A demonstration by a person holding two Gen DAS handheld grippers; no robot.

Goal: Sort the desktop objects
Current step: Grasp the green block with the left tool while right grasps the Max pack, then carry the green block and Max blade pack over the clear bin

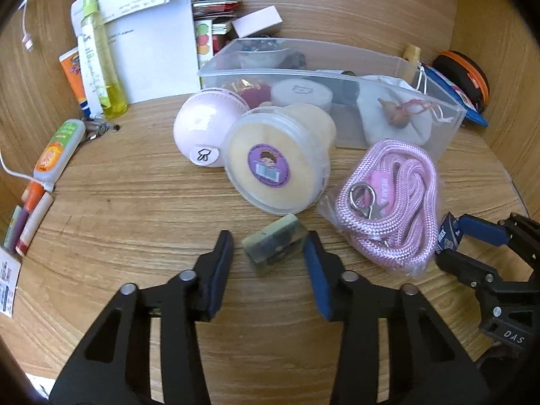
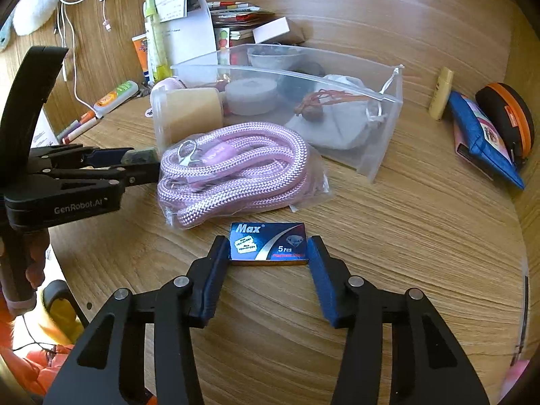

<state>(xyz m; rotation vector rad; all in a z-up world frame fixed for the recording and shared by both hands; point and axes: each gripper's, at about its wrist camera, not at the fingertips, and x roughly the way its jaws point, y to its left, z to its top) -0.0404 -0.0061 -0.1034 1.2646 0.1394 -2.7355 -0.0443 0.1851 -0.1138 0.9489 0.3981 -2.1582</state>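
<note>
A small greenish-grey mottled block lies on the wooden bench, sitting between the fingers of the left gripper; the right pad touches its end while the left pad stands slightly off it, so the jaws are narrowed around it without a clear clamp. In the right wrist view, a flat dark-blue cardboard box printed "Max 5 Pcs" lies flat on the bench between the fingers of the right gripper, both pads against its short sides, closed on it. Just beyond both lies a coiled pink braided rope with a metal clip in a clear plastic bag. Beside the rope, a clear round plastic tub holding something pale yellow lies on its side, touching a pale pink ball-shaped case. Behind them stands a clear plastic storage bin already holding a white drawstring pouch and a round white tin.
</note>
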